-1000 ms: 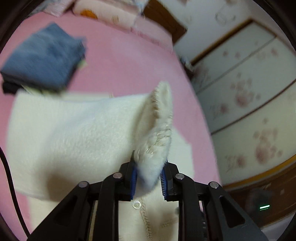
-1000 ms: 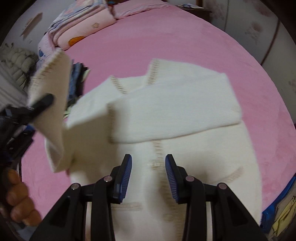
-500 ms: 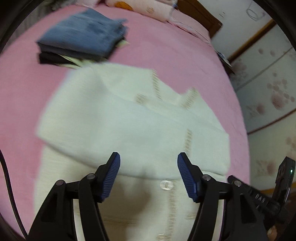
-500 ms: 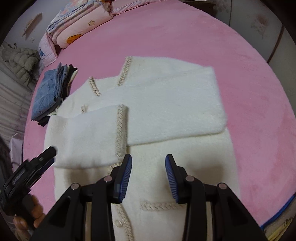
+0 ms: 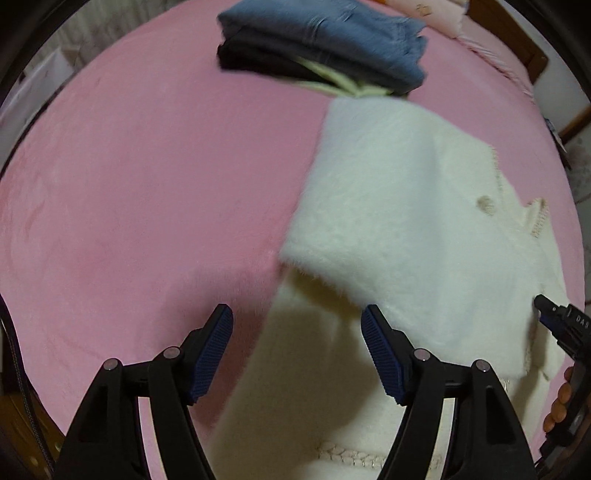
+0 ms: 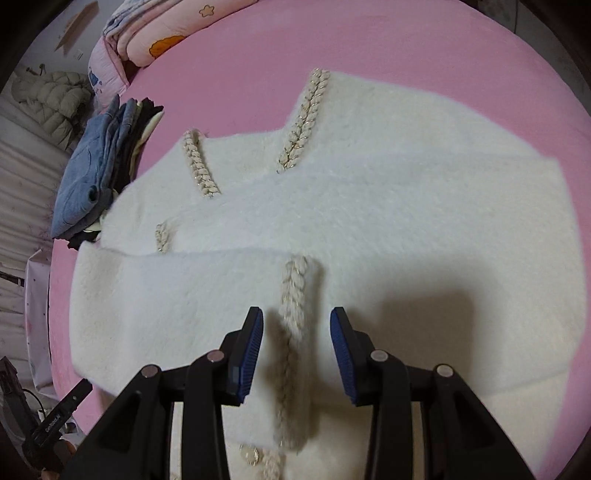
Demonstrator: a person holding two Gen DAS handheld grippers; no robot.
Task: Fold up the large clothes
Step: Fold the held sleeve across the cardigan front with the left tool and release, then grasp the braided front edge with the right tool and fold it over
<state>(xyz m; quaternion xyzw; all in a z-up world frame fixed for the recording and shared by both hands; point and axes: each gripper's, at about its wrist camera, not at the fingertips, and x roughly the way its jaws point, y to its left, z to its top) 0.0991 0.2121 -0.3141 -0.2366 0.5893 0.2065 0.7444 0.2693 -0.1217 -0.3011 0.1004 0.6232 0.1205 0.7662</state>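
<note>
Both sleeves of the white cardigan (image 6: 369,221) are lying folded across its front on the pink bed (image 5: 129,184). The left claw (image 5: 297,347), its jaws having just been opening, is hanging empty over the cardigan's edge. The right claw (image 6: 297,350) is standing partly open, empty, straddling the braided cuff (image 6: 293,295). Folded jeans (image 5: 321,29) are sitting just beyond, touching the shoulder.

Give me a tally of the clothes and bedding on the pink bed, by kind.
White cardigan, sleeves folded across: 1
Stack of folded clothes, denim on top: 1
Folded pink quilt: 1
Total: 3
</note>
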